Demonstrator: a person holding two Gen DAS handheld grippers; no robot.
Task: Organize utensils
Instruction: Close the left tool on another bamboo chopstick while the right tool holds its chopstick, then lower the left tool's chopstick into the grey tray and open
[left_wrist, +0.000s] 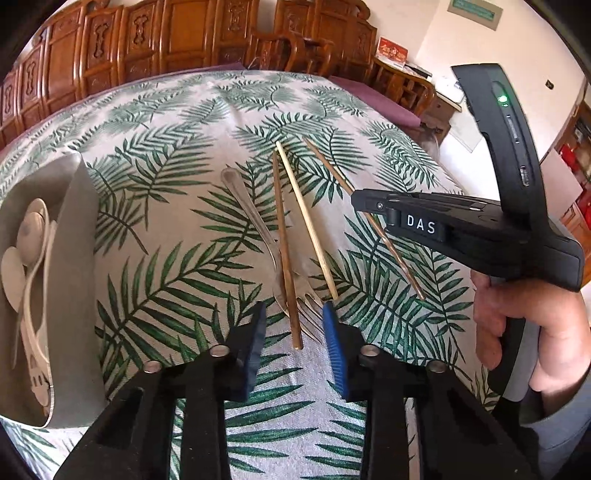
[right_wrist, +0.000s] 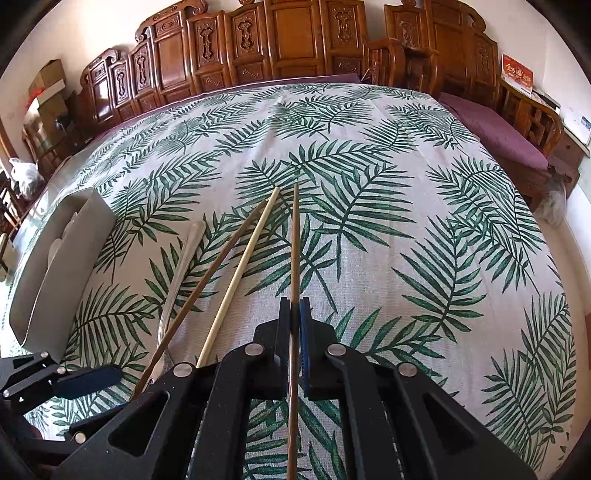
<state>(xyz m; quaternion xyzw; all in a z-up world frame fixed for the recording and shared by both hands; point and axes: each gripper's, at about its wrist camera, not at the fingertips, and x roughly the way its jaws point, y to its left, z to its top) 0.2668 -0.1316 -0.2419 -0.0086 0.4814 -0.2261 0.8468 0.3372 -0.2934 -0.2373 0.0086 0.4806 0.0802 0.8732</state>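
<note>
your leaf-print desk (right_wrist: 388, 221) stands before carved wooden panels (right_wrist: 295, 44); right tongs (right_wrist: 295, 314) clench a dark chopstick (right_wrist: 294, 240), left tongs (left_wrist: 294, 325), released, straddle a fork (left_wrist: 306, 295) partly hidden beneath a brown chopstick (left_wrist: 284, 251).

**Colours and patterns on the table**

The tablecloth (right_wrist: 369, 266) is printed with dark green palm fronds on a pale grey-beige weave. A grey tray (left_wrist: 79, 258) is seen at the left, with cream-white spoons (left_wrist: 27, 236) inside it. Two chopsticks are brown (left_wrist: 286, 266) (left_wrist: 391, 243); a third chopstick (left_wrist: 308, 221) is pale yellow. The fork (left_wrist: 258, 229) is silver. Both the left gripper (left_wrist: 294, 325) and the right gripper (right_wrist: 294, 314) are black, each with one blue pad (left_wrist: 334, 343); white letters are borne on the right one's side. The carved furniture (right_wrist: 280, 44) behind is reddish-brown, and a cushion (right_wrist: 495, 129) is purple.
</note>
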